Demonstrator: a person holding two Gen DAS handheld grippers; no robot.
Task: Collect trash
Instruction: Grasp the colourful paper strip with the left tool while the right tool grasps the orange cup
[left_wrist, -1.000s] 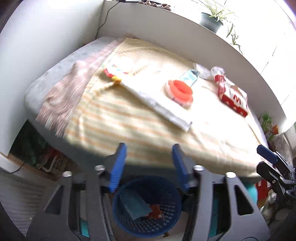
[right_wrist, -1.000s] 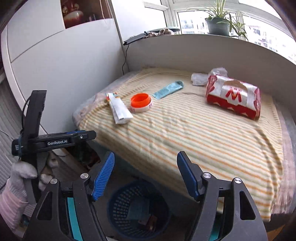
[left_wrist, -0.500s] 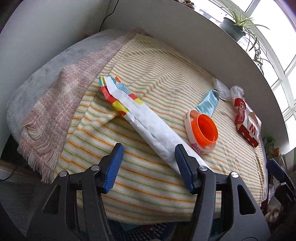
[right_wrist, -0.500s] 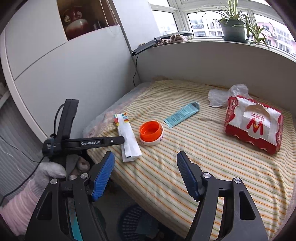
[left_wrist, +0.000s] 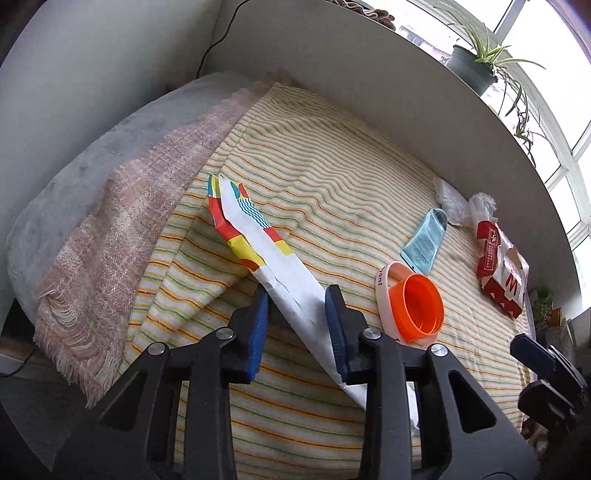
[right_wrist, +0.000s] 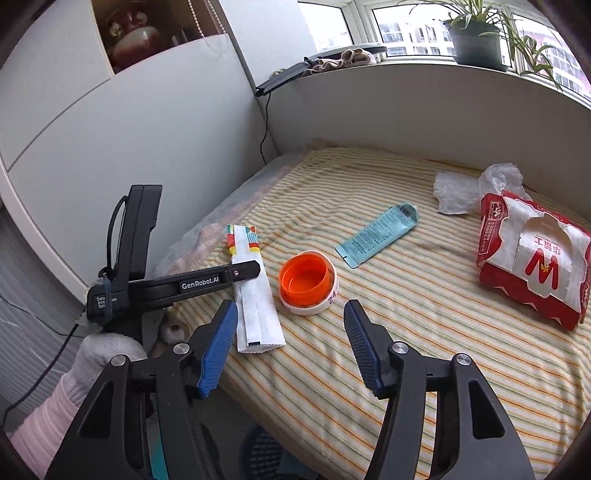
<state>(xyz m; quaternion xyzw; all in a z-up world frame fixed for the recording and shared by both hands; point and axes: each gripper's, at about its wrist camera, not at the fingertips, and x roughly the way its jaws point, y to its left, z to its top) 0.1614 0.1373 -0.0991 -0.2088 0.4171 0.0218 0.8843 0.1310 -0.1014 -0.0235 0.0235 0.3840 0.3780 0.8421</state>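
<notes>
Now, left gripper (left_wrist: 297, 314): jaws closing, long white paper wrapper with coloured printed end (left_wrist: 258, 251) between blue pads, contact not yet clear. Wrapper lies diagonal near front edge of striped yellow bedspread (left_wrist: 332, 177). Centre pads on white midsection, close fully, avoid pinching cloth underneath. Right gripper (right_wrist: 291, 332): jaws narrowing, nothing between, hovering short of orange plastic cap in white ring (right_wrist: 306, 280). Likely your next pick; blue mesh basket (right_wrist: 258, 454) below bed edge.

Orange cup (left_wrist: 417, 308) beside wrapper (left_wrist: 295, 291)
</notes>
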